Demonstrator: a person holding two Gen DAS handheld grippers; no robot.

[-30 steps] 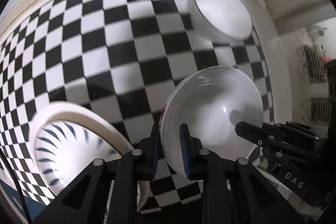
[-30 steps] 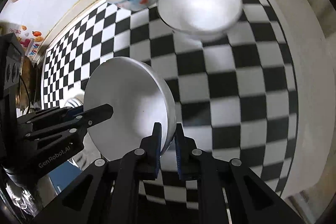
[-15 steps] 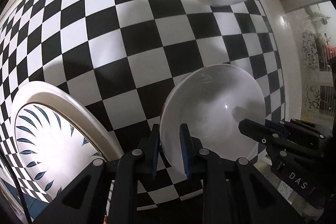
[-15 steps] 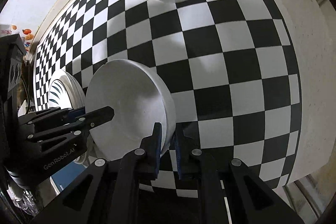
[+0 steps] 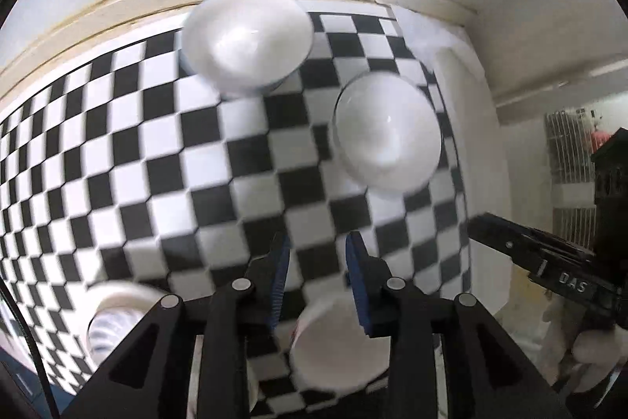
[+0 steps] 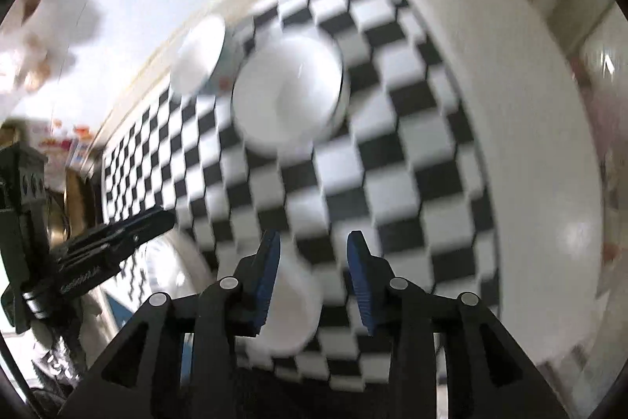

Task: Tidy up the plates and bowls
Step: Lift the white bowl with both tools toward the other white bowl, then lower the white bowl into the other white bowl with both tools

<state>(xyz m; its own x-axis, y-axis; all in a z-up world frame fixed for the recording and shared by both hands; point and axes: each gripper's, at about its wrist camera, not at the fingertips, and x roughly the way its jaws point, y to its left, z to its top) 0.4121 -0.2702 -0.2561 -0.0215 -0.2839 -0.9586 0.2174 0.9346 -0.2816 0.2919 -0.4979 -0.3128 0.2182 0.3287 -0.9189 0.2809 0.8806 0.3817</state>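
While your left gripper [image 5: 316, 273] points steeply down at the checkered counter [image 5: 165, 160], its jaws are opening and nothing sits between the blue pads [image 5: 279, 281]; the white plate [image 5: 337, 352] lies low in this view, below and behind the fingertips, with no pad pressing on it; a second, patterned plate [image 5: 114, 317] shows blurred at the lower left edge; farther off, a white bowl [image 5: 386, 132] stands toward the right side of the counter, and another bowl [image 5: 247, 38] stands near the back wall, the two apart from each other; the right gripper [image 5: 522, 254] reaches in from the right edge of the frame.

From your right wrist view, the right gripper [image 6: 314, 273] is likewise opening, with bare checkered cloth between its pads [image 6: 359, 281]; the white plate [image 6: 294, 313] lies just left of and under the left pad, free of any grip; the patterned plate [image 6: 172, 269] peeks out beside it to the left, under the left gripper [image 6: 117, 242]; ahead, the white bowl [image 6: 288, 97] sits close by the floral bowl [image 6: 204, 53], though the blur hides whether they touch.
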